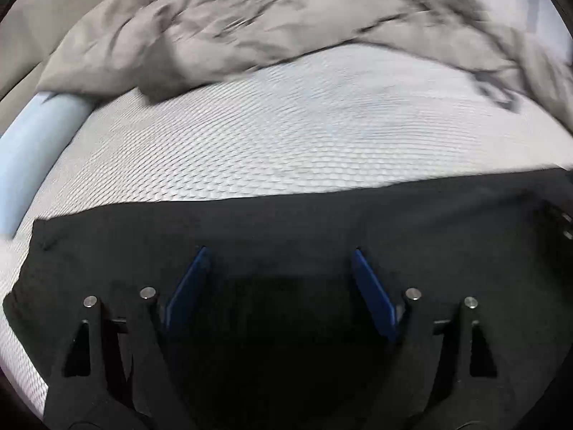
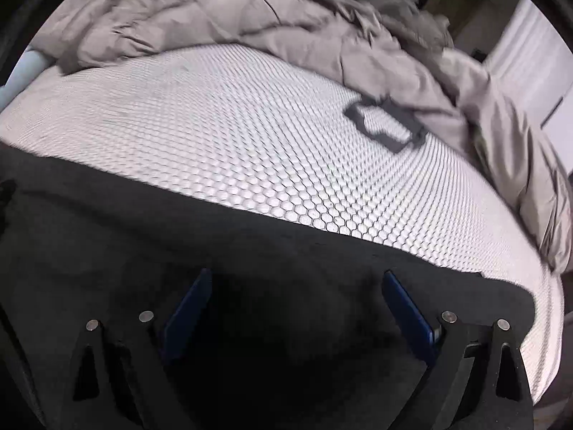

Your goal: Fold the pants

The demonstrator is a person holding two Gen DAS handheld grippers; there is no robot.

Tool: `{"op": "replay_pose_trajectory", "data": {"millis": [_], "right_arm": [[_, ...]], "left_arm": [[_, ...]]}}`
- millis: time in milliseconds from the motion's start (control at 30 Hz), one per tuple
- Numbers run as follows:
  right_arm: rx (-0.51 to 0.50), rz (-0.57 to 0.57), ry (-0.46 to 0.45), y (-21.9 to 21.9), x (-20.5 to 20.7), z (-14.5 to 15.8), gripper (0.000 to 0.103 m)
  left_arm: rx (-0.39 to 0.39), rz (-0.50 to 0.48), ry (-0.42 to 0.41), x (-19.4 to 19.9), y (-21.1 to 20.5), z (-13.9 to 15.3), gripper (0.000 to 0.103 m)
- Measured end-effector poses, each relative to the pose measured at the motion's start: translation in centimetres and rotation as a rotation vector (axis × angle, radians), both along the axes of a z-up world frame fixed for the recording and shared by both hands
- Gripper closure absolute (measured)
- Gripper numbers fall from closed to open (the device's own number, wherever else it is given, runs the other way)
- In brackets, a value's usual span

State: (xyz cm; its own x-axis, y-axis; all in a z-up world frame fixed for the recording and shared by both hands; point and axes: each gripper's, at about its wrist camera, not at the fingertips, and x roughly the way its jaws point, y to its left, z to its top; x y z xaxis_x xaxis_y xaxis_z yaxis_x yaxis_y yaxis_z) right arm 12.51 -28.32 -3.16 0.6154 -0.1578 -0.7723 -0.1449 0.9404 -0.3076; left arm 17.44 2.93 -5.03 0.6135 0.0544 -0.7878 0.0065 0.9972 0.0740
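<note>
Your left hand-held gripper (image 1: 279, 261) and right hand-held gripper (image 2: 297, 283) hover released over the black pants (image 1: 286, 222), laid flat along the bed's (image 1: 286, 125) near edge for folding.

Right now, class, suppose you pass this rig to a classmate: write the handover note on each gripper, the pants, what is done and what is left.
Left gripper: open, over the black pants, holding nothing.
Right gripper: open, also over the pants, holding nothing.
Pants: spread flat along the near edge of the white honeycomb-patterned mattress; a rumpled grey duvet lies beyond, apart from them.
Done: pants laid out; whether any fold is made cannot be told.
Left: grasp an edge and fold.
</note>
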Motion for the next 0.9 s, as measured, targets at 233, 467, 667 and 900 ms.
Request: {"op": "replay_pose_trajectory", "data": {"millis": [233,467,667,900], "right_arm": [[0.271,0.253,0.061,2.2,-6.8,0.8,0.006],[0.100,0.159,0.090,-1.0,-7.6,-1.7,0.005],[0.173,0.114,0.084,-4.0,-8.6,-0.7,0.004],[0.232,0.361,0.129,2.2,-10.7,-0.9,0.004]], "left_arm": [[-0.058,-0.277,0.057,-5.7,-4.7,-1.3,0.023],[-0.015,-0.138,0.045,-7.0,0.8,-1.5,0.019],[-0.125,-0.074,0.000,-8.3,2.2,0.9,0.019],[-0.132,-0.368,0.096,-8.8,-6.0,-0.9,0.019]]}}
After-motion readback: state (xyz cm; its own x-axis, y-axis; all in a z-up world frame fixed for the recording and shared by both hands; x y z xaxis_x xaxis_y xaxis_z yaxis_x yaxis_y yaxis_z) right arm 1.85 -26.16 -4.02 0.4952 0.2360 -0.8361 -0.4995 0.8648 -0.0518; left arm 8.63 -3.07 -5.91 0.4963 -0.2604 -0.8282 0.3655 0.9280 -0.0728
